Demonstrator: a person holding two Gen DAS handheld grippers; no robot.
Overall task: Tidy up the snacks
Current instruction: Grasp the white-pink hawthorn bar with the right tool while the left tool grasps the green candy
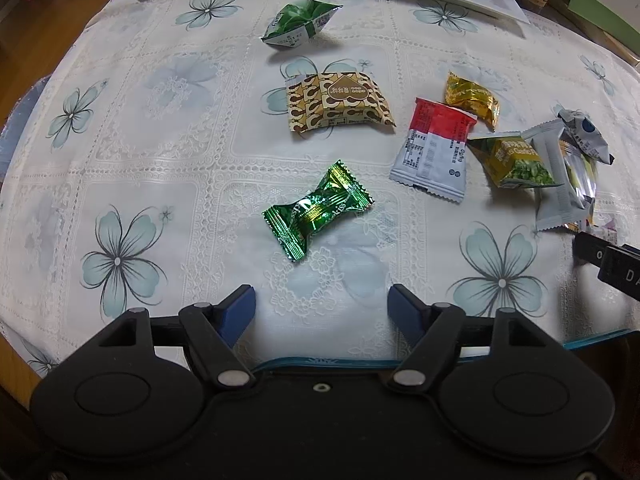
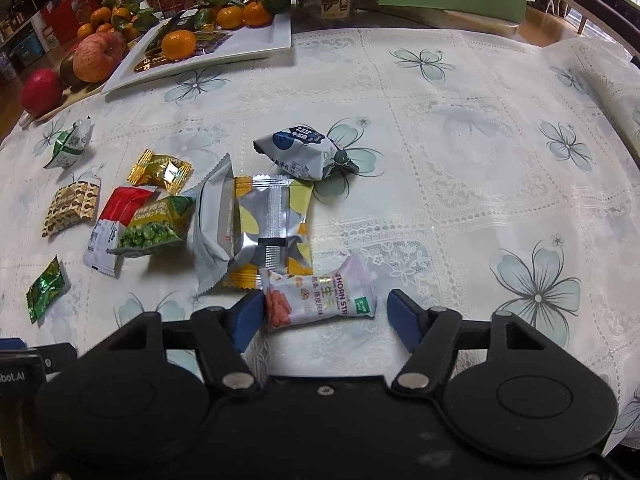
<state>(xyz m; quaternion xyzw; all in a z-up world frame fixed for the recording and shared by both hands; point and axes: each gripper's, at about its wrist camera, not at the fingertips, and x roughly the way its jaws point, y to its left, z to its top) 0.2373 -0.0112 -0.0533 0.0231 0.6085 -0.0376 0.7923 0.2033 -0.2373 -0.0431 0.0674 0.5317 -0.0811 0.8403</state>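
Fingers of the right gripper (image 2: 324,314) spread wide, straddling the lilac pack (image 2: 322,294). Its left end touches or nearly touches the left finger (image 2: 248,318); the right finger (image 2: 404,320) stands clear of its other end. Long axis runs roughly finger to finger, so closing would likely squeeze it end-on. Looks like the next pick, right hand clearly nearer.

Left gripper (image 1: 322,306) fingers also apart, holding nothing. Green candy (image 1: 318,210) lies just ahead of them on the surface (image 1: 160,140), slightly left of centre, long axis diagonal from lower left to upper right. Reach forward plus some wrist twist probably needed.

Further out, right view: silver-yellow sachet (image 2: 274,226) just beyond the lilac pack, overlapping a grey pack (image 2: 210,232); blue-white pack (image 2: 304,152) behind them. To the left, pea bag (image 2: 154,226) lies over the red-white pack (image 2: 110,232); gold candy (image 2: 160,170), brown pack (image 2: 72,206) and green-white pack (image 2: 70,144) are separate.

Containers: white tray (image 2: 256,46) at the far edge holds tangerines (image 2: 178,44) and dark wrapped snacks. A board (image 2: 80,94) beside it carries apples (image 2: 98,56) and more fruit. No loose snack is in the tray yet; sorting looks barely started.
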